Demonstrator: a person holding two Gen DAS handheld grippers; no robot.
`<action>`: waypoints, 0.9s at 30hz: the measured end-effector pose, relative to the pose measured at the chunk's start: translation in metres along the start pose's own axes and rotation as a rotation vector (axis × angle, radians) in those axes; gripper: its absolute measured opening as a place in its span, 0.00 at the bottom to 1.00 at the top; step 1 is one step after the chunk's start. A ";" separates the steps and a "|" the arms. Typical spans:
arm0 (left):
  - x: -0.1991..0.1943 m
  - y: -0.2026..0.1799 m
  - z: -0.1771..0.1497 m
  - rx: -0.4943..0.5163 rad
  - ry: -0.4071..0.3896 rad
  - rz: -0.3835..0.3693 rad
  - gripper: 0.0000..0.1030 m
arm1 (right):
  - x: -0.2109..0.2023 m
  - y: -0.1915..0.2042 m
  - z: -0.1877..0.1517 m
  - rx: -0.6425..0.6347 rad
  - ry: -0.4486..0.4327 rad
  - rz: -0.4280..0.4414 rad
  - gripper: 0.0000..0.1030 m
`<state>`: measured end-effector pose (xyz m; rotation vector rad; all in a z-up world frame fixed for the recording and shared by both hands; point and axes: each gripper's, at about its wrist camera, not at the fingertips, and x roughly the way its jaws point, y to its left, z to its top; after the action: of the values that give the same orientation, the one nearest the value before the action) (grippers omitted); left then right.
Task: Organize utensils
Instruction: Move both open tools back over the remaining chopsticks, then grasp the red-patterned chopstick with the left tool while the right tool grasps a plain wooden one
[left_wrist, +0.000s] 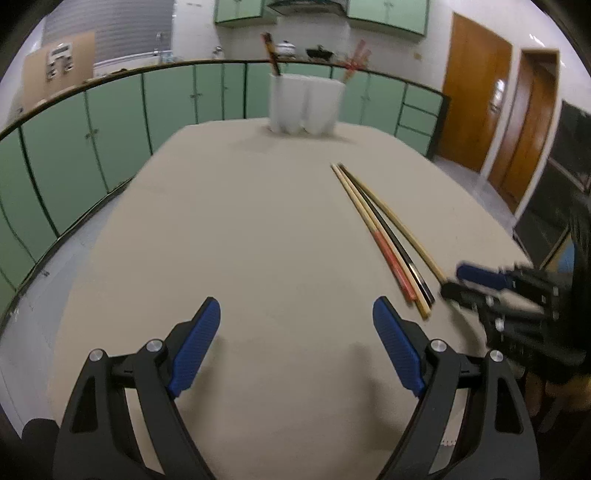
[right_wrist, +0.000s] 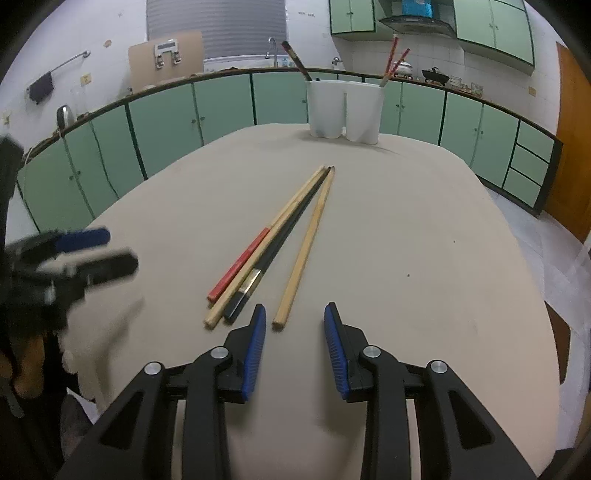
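Observation:
Several chopsticks lie on the beige table: a red-handled one (right_wrist: 240, 264), a plain wooden one (right_wrist: 258, 266), a black one (right_wrist: 284, 236) and a separate light wooden one (right_wrist: 306, 243). They also show in the left wrist view (left_wrist: 380, 236). A white two-part holder (right_wrist: 345, 110) stands at the far edge with chopsticks in it; it also shows in the left wrist view (left_wrist: 306, 103). My right gripper (right_wrist: 295, 321) is open, just short of the light chopstick's near end. My left gripper (left_wrist: 295, 314) is open and empty, left of the chopsticks.
The table (right_wrist: 406, 240) has curved edges with floor beyond. Green cabinets (right_wrist: 221, 103) line the back wall. A wooden door (left_wrist: 472, 99) stands to the right. The left gripper shows at the left of the right wrist view (right_wrist: 92, 251).

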<state>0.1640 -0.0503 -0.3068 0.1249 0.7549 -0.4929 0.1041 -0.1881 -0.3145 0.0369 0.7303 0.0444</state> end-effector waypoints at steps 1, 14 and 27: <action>0.002 -0.004 -0.001 0.013 0.007 -0.005 0.80 | 0.001 -0.003 0.001 0.007 0.002 -0.004 0.22; 0.026 -0.050 -0.003 0.126 0.043 -0.027 0.78 | -0.004 -0.042 -0.002 0.103 0.004 -0.039 0.07; 0.038 -0.063 0.008 0.099 0.030 -0.013 0.77 | -0.003 -0.043 -0.001 0.094 -0.003 -0.016 0.09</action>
<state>0.1630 -0.1230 -0.3225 0.2204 0.7612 -0.5419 0.1024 -0.2308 -0.3157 0.1211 0.7291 -0.0052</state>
